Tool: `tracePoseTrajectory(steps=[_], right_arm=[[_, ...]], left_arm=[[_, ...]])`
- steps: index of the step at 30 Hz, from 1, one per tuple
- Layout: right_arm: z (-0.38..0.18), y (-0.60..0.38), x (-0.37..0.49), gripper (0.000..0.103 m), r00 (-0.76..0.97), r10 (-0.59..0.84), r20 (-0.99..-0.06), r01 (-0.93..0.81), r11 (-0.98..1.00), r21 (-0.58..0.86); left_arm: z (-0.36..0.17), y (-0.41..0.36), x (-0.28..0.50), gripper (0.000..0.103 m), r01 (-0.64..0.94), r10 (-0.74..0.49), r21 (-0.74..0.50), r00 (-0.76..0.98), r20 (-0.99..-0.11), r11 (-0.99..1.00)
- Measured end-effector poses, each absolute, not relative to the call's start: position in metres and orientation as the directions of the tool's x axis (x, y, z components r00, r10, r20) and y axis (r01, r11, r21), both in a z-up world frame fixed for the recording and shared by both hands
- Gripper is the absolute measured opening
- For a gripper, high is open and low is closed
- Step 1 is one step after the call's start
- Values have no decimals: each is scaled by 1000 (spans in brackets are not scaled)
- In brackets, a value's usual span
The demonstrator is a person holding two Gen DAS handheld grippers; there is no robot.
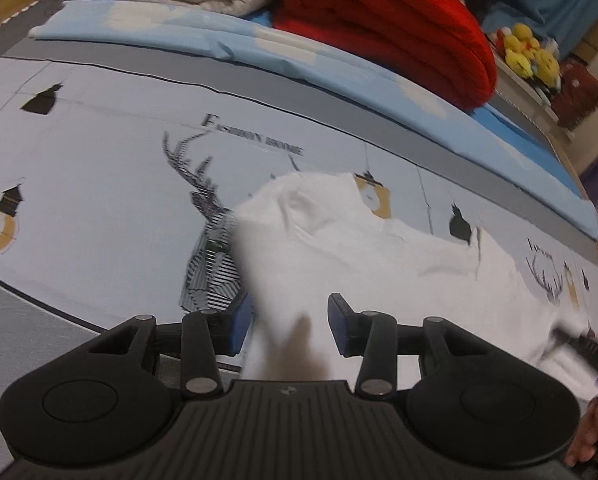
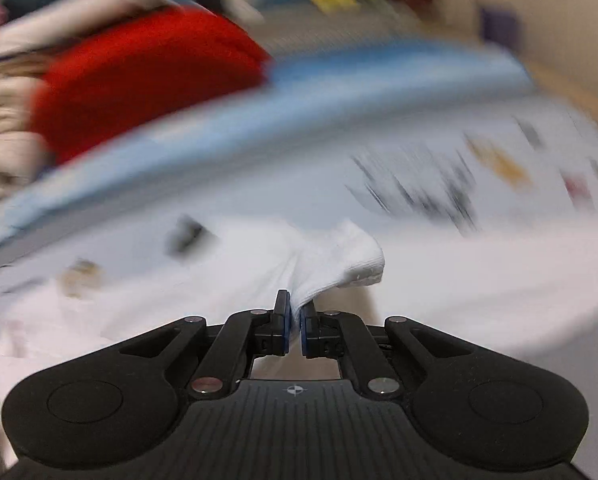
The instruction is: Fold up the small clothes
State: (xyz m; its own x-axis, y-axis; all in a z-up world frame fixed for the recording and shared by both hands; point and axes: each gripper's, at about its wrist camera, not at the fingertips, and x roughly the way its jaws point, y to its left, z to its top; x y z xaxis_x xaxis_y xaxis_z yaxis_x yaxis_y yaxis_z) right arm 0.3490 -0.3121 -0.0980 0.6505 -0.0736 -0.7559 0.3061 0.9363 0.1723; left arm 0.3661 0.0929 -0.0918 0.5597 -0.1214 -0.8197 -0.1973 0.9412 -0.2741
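Right gripper (image 2: 295, 312) pinching white garment (image 2: 339, 264), left gripper (image 1: 289, 326) seemingly open

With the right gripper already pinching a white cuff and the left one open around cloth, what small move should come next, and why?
Probably close the left gripper on the white garment. Its jaws stand open with white cloth between them, while the right gripper is shut on a ribbed cuff. Both need a grip before the cloth can be lifted and folded over the bedsheet.

white garment (image 2: 339, 264): soft ribbed knit cloth, matt;
bed sheet (image 1: 99, 184): smooth printed cotton;
red blanket (image 1: 383, 28): fuzzy fleece;
right hand-held gripper (image 2: 295, 316): matt black plastic, blue pads
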Motion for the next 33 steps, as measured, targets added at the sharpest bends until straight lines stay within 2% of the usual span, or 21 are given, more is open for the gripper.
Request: tracePoseTrajectory(steps=[2,5,9,11,13,16,19,22,29,31,33], right_arm=[[-108,-327,351,4,619,-54,-784,351,912,214],[-99,-328,347,4,660,-32,-751,310,922,233],[-75,-331,333,4,761,-30,-649,291,909,300],[-66,-339,323,4,814,-79,-576,321,887,332],[-62,-350,318,4,828,-150,-540,372,868,330],[-70,-372,317,4,770,-252,-586,493,818,296],[-84,-385,321,4,717,-257,-648,545,787,290],[-85,-384,324,4,724,-230,-650,519,803,293],[-75,-369,321,4,776,-147,-614,433,832,347],[-66,-366,318,4,824,-82,-561,364,834,414],[-50,-362,309,4,895,-8,-445,250,836,488]], left_arm=[[-91,101,367,47,-217,-108,-273,564,-819,937],[-92,110,367,47,-249,-90,-271,560,-823,930],[-94,111,369,47,-253,-93,-273,553,-828,928],[-94,108,370,47,-246,-94,-270,553,-828,931],[-96,107,371,47,-248,-91,-267,550,-830,931],[-101,102,372,47,-235,-101,-264,536,-838,936],[-112,92,374,51,-189,-144,-271,501,-853,944],[-126,81,374,58,-158,-180,-279,461,-869,947],[-153,59,368,59,-97,-147,-201,395,-907,975],[-158,56,366,58,-67,-120,-159,391,-912,985],[-157,56,364,53,-46,-80,-107,391,-917,993]])
